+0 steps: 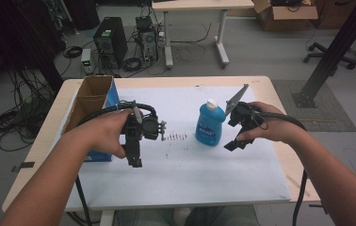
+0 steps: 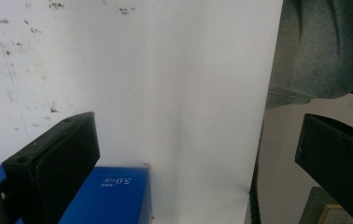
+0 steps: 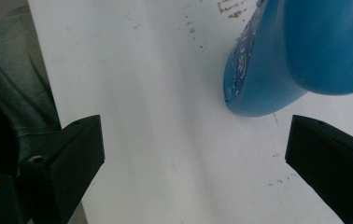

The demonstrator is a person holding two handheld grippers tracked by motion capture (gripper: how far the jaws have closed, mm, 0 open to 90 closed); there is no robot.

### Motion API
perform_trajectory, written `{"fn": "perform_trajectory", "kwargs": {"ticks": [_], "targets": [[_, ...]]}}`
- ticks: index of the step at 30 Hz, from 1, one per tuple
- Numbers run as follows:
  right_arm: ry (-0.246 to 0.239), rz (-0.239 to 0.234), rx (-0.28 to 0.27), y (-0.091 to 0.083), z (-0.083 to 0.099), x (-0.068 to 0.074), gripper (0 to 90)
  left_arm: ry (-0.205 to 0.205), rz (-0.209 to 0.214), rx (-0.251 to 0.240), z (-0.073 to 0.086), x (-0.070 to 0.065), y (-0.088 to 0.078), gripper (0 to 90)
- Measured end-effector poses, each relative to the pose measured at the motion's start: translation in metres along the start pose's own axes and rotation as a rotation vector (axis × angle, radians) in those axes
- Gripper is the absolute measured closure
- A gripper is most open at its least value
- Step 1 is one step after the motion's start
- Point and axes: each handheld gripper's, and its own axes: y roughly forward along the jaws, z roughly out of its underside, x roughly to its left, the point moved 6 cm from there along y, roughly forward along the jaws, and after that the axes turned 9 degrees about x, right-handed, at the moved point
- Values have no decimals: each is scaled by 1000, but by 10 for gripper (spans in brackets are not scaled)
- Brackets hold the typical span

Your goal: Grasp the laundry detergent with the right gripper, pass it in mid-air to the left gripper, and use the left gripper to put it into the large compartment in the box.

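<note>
High view overhead, facing forward-down; tool views close above white sheet [image 1: 204, 165], shared.

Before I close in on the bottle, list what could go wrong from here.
1. The blue bottle stands upright on the white sheet, right beside the right gripper; a sideways nudge from an open jaw could tip it.
2. In the right gripper view the bottle sits off to one side of the jaws, so closing now would likely miss or clip it.
3. The left gripper hangs close to the cardboard box and might bump it.
</note>
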Motion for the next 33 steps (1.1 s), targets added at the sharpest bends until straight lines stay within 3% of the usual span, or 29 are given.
{"fn": "perform_trajectory", "kwargs": {"ticks": [12, 33], "targets": [[84, 1, -71, 17, 13, -18, 47, 7, 3, -22, -6, -3, 3, 2], [143, -9, -248, 50, 11, -41, 44, 8, -6, 1, -10, -4, 9, 2]]}}
